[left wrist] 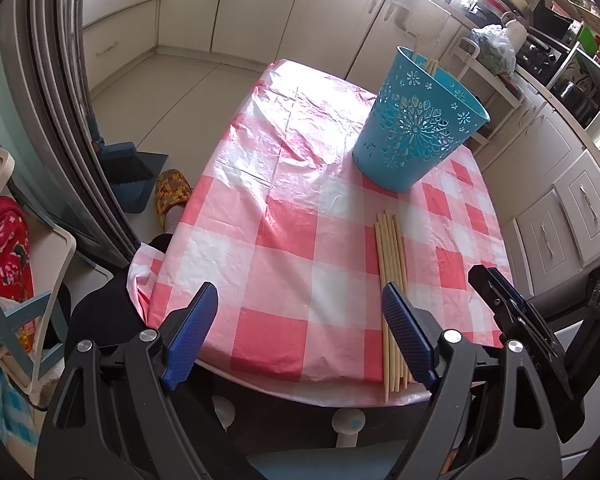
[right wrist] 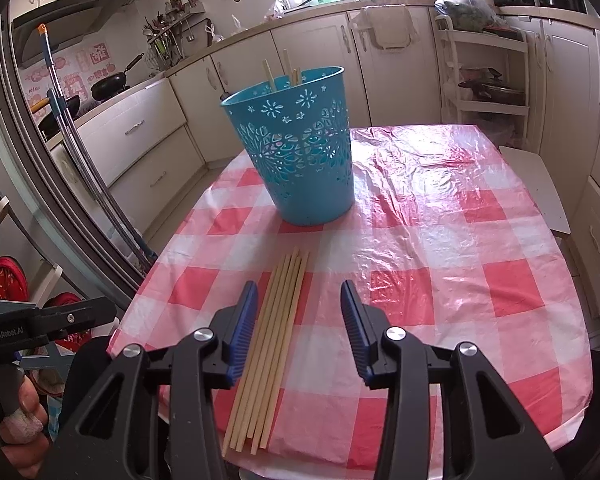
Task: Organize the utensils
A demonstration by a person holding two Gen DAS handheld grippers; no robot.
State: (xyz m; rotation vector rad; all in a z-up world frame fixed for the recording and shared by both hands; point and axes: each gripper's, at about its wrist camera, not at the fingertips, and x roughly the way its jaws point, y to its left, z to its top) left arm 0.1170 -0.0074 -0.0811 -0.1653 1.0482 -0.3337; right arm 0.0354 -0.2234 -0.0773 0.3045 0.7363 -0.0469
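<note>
Pale wooden chopsticks (right wrist: 270, 344) lay bundled before the perforated turquoise plastic basket (right wrist: 296, 148). The left gripper (left wrist: 296, 332) gaped wide, empty; the right gripper (right wrist: 299, 332) stood half-open, holding nothing.

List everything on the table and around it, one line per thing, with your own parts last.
chopsticks: about seven, pale wood, bundled flat at the table's near edge
blue basket: one, turquoise with cut-out flowers, upright beyond the bundle, a few chopsticks already inside
tablecloth: one, pink and white check, covering the table
slipper: one, yellow patterned, on the floor left of the table
frying pan: one, black, on the counter behind
white rack: one, against the cabinets
left gripper: blue pads, jaws wide, empty
right gripper: blue pads, jaws apart above the bundle, not touching it
</note>
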